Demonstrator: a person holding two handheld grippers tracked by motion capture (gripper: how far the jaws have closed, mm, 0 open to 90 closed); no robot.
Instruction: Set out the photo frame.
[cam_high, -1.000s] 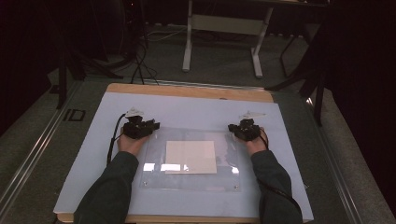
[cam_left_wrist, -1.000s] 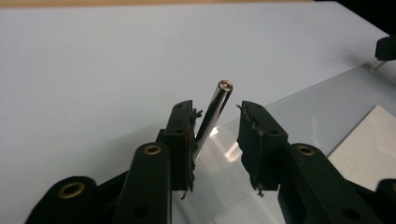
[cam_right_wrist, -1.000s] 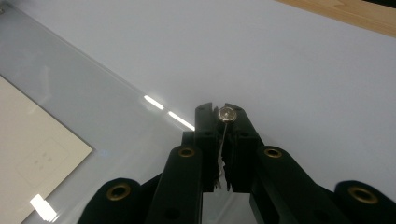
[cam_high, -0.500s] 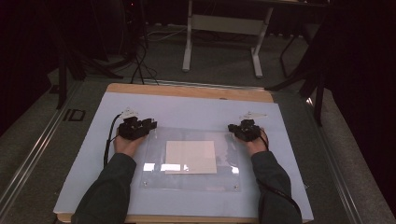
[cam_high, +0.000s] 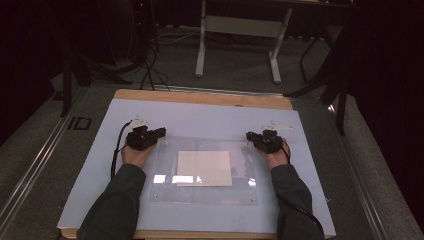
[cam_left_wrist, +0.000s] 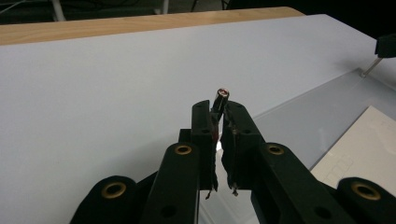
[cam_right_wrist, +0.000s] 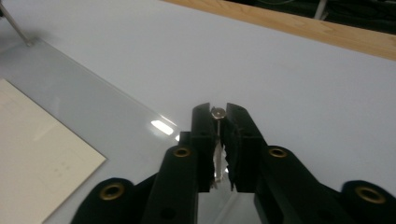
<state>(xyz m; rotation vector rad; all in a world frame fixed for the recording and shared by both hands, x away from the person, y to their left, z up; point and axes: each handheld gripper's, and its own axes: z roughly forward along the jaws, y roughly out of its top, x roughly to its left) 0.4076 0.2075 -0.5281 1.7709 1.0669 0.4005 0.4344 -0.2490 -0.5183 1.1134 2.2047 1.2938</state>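
Each of the 2 claws, left gripper (cam_left_wrist: 219, 122) and right gripper (cam_right_wrist: 218, 125), pinches a thin metal pin (cam_left_wrist: 220, 99) at a far corner of the clear plate (cam_high: 165, 187). The plate looks stiff and slippery, so lift by the pins.

A broad pale blue-white sheet (cam_high: 210, 120) covers nearly all of a light wooden tabletop (cam_high: 200, 97), whose bare edge shows as a strip along the far side. A cream square of paper (cam_high: 204, 168) lies flat in the middle of the sheet's near half. Grey carpeted floor (cam_high: 240, 70) surrounds the table. Beyond the far edge stands a white metal table frame (cam_high: 201, 45) on two legs. Black cables (cam_high: 149, 65) trail across the floor at the far left. A long metal floor rail (cam_high: 35, 170) runs along the left side.
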